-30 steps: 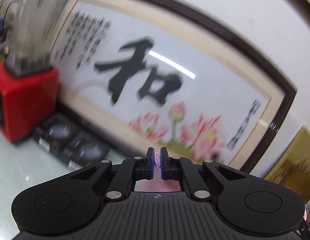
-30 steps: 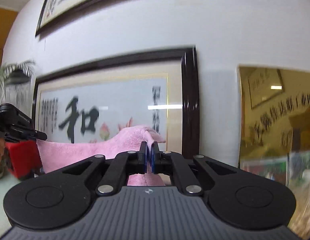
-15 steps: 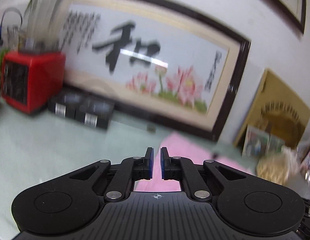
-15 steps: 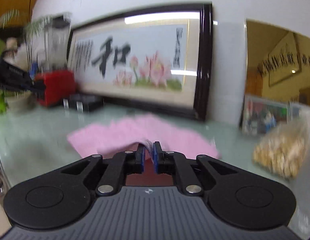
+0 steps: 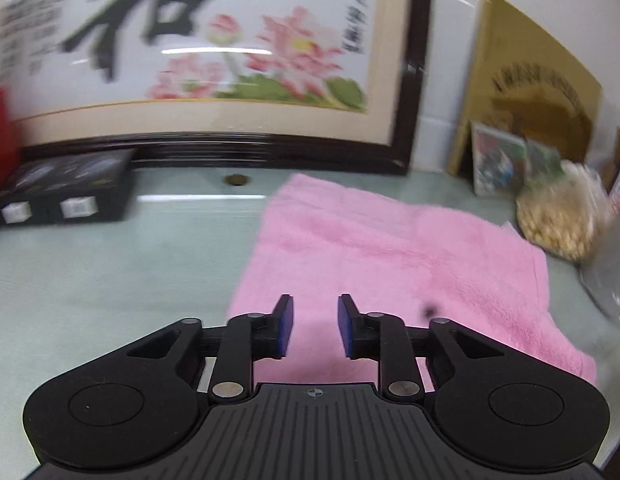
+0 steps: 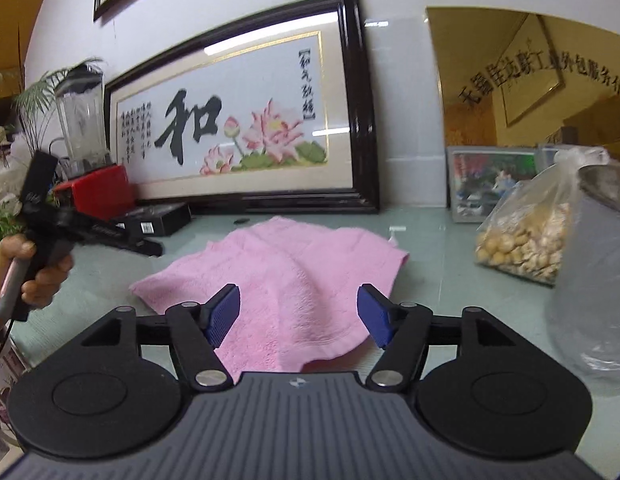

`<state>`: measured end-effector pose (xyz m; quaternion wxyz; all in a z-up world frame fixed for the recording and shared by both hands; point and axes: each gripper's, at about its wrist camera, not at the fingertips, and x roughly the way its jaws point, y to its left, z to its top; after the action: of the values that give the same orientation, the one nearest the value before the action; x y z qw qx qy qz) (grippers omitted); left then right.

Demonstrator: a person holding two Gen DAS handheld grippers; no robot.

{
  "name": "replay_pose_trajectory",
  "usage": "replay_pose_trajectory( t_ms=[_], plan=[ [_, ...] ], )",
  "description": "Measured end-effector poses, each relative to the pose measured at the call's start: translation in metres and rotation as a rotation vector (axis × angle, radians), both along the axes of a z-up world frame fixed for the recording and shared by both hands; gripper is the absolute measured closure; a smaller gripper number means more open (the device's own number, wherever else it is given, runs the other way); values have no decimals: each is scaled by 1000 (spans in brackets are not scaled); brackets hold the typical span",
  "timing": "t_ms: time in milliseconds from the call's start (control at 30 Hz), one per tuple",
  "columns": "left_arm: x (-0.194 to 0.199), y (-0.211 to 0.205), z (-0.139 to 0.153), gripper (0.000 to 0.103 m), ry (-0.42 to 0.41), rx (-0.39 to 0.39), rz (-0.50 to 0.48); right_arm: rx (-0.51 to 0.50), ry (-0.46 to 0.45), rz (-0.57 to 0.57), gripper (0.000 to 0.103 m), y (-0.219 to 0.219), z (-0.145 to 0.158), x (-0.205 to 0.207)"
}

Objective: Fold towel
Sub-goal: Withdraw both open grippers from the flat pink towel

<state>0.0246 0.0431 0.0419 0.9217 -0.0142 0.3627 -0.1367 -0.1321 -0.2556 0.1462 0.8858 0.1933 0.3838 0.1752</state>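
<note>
A pink towel lies spread on the pale green glass table, with its far edge near the framed picture. My left gripper hovers open over the towel's near left part, nothing between its blue pads. In the right wrist view the same towel lies loosely with a raised ridge down its middle. My right gripper is wide open just above the towel's near edge and holds nothing. The left gripper also shows at the left of that view, held in a hand.
A large framed calligraphy picture leans on the wall behind the towel. A bag of nuts and a grey container stand at the right. Black boxes and a red blender sit at the left.
Both grippers came down from holding the towel up and opened. The towel dropped out of both and now lies on the table. The cameras tilted down toward the tabletop.
</note>
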Motion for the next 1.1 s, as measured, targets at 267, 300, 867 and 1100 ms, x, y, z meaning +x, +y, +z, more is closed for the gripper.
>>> replay_pose_trajectory(
  t_ms=[267, 300, 867, 1100],
  plan=[
    [12, -14, -29, 75, 60, 67, -51, 75, 95, 2, 22, 6, -20, 16],
    [9, -14, -29, 74, 56, 86, -41, 76, 104, -4, 22, 5, -22, 17],
    [-75, 18, -19, 62, 71, 223, 190, 209, 293, -222, 13, -59, -56, 67],
    [-71, 31, -12, 54, 127, 165, 208, 363, 446, -220, 13, -62, -92, 110]
  ],
)
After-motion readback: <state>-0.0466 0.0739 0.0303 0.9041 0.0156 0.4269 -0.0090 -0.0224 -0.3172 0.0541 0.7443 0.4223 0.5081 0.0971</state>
